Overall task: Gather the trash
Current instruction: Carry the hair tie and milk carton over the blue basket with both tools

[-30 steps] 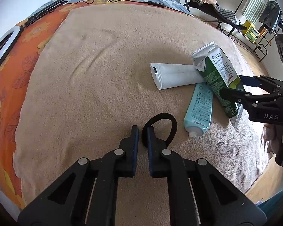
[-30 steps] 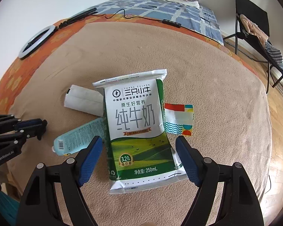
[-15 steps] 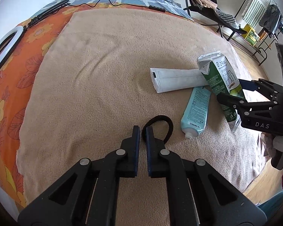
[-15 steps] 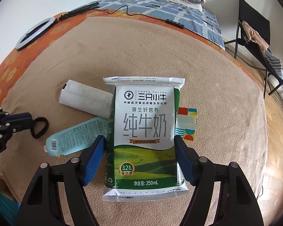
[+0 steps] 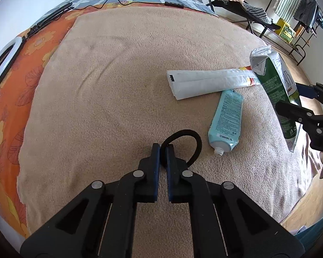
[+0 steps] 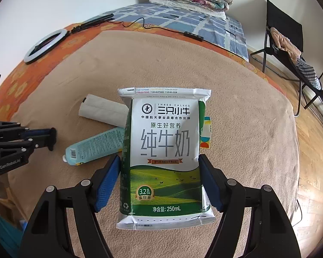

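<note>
Left gripper [image 5: 163, 150] is clenched on the black elastic hair band [image 5: 194, 143]. Right gripper [image 6: 159, 167] grasps the green-and-white milk carton [image 6: 164, 150], raised off the beige fleece blanket [image 5: 118, 86].

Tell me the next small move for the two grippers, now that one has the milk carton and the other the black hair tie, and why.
Probably lift both clear of the beige blanket. The right gripper clamps the milk carton, already raised; the left gripper is shut on the black hair tie. No bin shows yet; the blue tube and white wrapper remain.
</note>
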Motion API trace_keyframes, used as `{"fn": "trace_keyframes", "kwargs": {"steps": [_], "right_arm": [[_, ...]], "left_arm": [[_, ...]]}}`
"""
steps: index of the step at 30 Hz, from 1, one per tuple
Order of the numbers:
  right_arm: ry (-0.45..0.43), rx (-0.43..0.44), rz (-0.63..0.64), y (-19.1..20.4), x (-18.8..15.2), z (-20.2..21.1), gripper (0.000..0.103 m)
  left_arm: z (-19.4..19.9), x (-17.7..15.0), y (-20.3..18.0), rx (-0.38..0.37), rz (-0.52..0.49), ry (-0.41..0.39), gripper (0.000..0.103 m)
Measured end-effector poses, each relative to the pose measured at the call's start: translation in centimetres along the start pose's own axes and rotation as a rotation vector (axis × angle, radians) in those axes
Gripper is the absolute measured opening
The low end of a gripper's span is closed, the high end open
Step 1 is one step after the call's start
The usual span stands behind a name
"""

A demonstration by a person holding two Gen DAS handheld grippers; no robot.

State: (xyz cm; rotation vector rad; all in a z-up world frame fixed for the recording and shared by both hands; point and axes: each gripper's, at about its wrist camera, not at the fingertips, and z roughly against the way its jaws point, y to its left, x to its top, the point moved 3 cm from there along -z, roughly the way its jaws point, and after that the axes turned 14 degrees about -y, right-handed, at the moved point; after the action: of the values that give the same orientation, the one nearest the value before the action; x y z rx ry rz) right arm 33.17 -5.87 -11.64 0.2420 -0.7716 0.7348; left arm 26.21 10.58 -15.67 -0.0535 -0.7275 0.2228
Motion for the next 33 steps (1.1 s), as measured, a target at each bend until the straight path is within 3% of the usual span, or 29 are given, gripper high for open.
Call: {"fn": "trace_keyframes", "kwargs": {"steps": [7,18,25,33], "right_arm": [[-0.042,0.007,-0.004,0.2,-0.1,2.3,0.072],[-0.078,0.064,-0.05,1.2,-2.3,7.4,0.072],[-0.067,0.098,-0.05,3.4,-4.6,10.5,0.072],[-0.079,0.14,-0.047,6.3,-7.1,14.0,0.072]], "left_arm": [[1.8,0.2,-0.5,-0.003,-0.004,-0.042,0.001],[7.2,-0.1,-2.1,-0.086,0.018,-0.087,0.001],[11.0,-2.6,-4.1,-0.132,0.015,-0.092,0.001],[14.2,-6.4,-4.2,-0.135,0.032,-0.084,0.001]]}}
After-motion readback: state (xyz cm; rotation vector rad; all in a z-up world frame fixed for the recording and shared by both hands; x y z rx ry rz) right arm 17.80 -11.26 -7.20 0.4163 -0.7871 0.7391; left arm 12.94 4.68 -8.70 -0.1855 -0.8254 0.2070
